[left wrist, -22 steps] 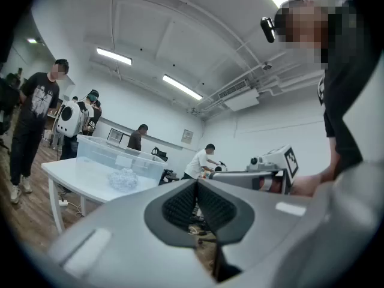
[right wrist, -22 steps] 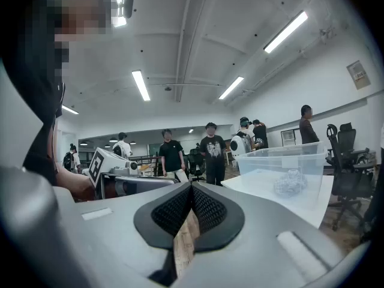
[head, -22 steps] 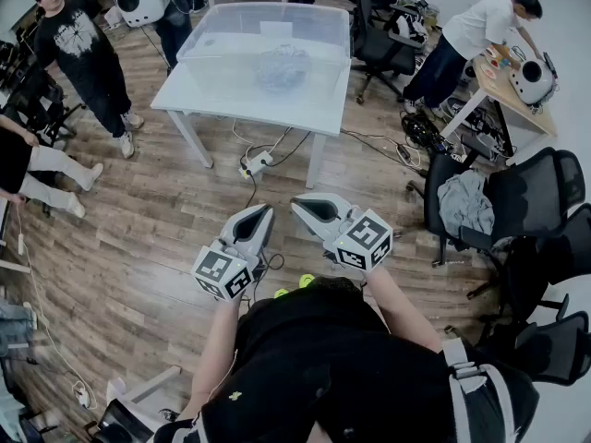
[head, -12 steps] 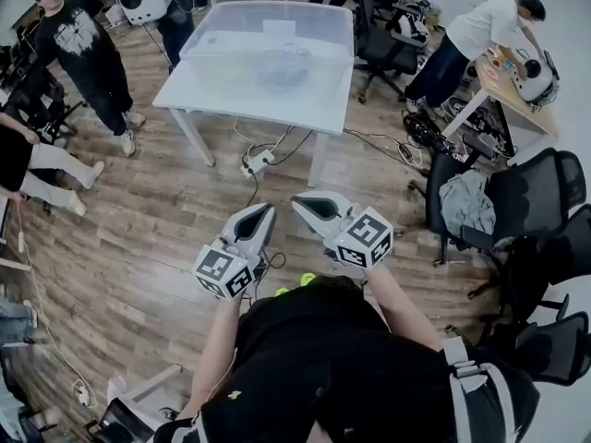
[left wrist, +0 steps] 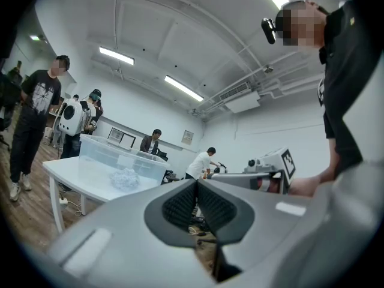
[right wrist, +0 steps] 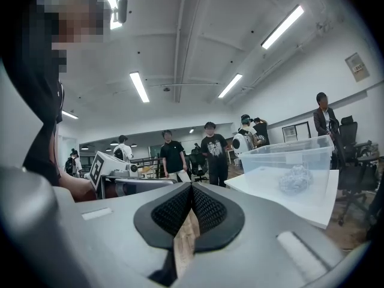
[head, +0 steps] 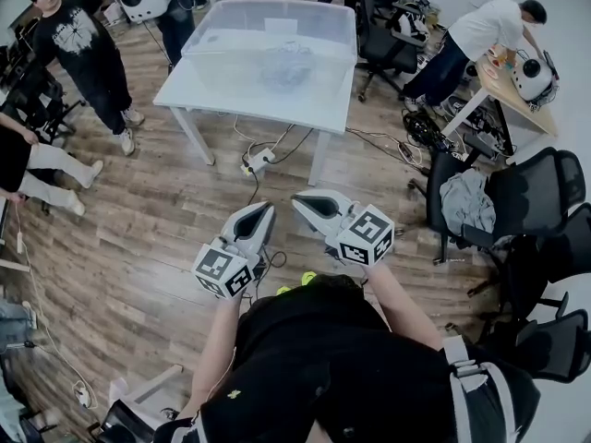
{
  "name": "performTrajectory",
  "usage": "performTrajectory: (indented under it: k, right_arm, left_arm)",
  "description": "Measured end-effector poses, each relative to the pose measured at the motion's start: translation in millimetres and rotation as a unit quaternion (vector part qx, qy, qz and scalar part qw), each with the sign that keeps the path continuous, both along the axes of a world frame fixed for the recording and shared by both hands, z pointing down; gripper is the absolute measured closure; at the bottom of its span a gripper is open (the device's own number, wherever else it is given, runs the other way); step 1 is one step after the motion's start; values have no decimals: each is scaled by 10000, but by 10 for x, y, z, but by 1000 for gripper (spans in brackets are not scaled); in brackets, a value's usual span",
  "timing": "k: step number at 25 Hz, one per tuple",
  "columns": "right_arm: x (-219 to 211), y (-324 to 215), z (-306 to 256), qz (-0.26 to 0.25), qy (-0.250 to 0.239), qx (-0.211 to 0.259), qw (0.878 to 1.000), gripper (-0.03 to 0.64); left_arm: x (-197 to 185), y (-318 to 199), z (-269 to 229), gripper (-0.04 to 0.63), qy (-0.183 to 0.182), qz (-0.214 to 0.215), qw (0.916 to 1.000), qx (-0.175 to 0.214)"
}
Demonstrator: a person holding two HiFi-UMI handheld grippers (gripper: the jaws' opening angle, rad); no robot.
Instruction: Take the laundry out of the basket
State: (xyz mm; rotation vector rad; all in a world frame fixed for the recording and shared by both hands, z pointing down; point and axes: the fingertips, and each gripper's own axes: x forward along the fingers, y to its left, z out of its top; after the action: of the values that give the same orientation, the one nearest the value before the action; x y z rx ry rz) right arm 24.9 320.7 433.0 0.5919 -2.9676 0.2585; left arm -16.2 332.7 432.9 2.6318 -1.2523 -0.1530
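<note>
A clear plastic basket (head: 272, 40) stands on a white table (head: 231, 100) across the room. A crumpled pale bundle of laundry (head: 284, 63) lies inside it. Both grippers are held side by side over the wooden floor, well short of the table. My left gripper (head: 262, 212) is shut with nothing in it, and so is my right gripper (head: 303, 203). In the left gripper view the pads of the left gripper (left wrist: 196, 185) meet, with the laundry (left wrist: 125, 177) far off to the left. In the right gripper view the right gripper (right wrist: 191, 191) is shut too, with the laundry (right wrist: 295, 179) off to the right.
A power strip (head: 257, 162) and cables lie on the floor by the table's near legs. Office chairs stand at the right, one draped with grey cloth (head: 464, 201). People stand at the left (head: 83, 49) and by a desk at the far right (head: 471, 35).
Both grippers keep their place and stay shut. A person beyond the table's far end has stepped a little further into view.
</note>
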Motion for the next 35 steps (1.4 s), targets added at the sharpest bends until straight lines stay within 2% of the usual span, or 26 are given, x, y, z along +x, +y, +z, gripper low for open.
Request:
performTrajectory:
  k: [21,28,35]
  right_arm:
    - [-106,-104,142,150,349,-52,9993,617]
    - [-68,-452,190,251,213,-85,9994,615]
    - [-135,-1111,150,94,179,-20,9998,614]
  left_arm:
    - [-198,-128,50,588,181,47,9998,-76]
    - [-201,-429,100,588,127,-8,9998,-118]
    - [-281,-1042,30,588,9,-263,9996,-91]
